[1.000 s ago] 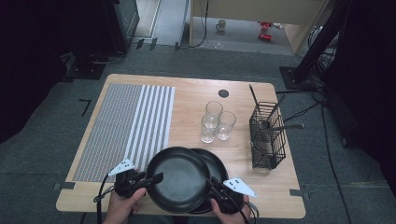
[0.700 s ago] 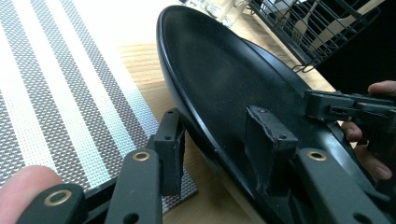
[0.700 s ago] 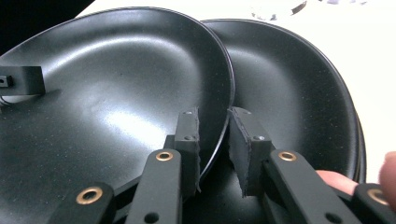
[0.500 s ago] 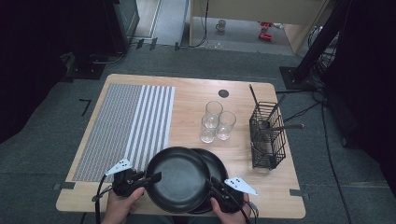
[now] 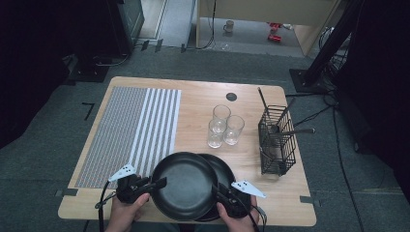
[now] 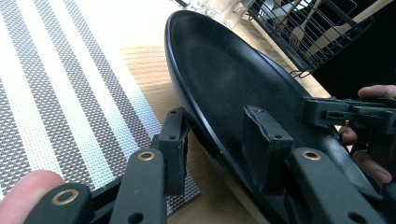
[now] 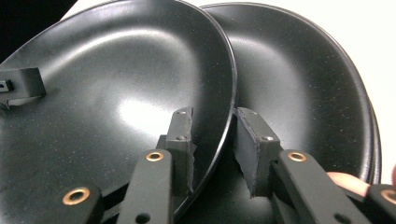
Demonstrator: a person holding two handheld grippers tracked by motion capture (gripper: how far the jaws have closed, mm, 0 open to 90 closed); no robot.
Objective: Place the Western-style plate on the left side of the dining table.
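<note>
Left gripper (image 5: pixel 159 182): the left rim of the upper plate (image 5: pixel 186 183) appears to be pinched, one pad under it and one laid on the inner face.
Right gripper (image 5: pixel 216 193): the right rim is straddled, but the jaws have just been opening; a gap is seen beside one pad, so nothing is clamped there.
Upper plate: it is placed at the near edge of the table (image 5: pixel 203 96), overlapping the lower plate (image 5: pixel 225 169) and shifted left of it.
Risk, slip: with one side released, the plate can be tipped or dropped onto the lower plate if it is lifted by the left grip alone.
Risk, drag: the lower plate may be pushed towards the table edge if the upper one is slid.
Right gripper view: the gap between pad and rim (image 7: pixel 232 116) is shown, which cannot be made out from above.
High view: the placemat (image 5: pixel 130 125), glasses (image 5: pixel 223 126) and cutlery basket (image 5: pixel 276 140) are seen well apart from the plates.
</note>
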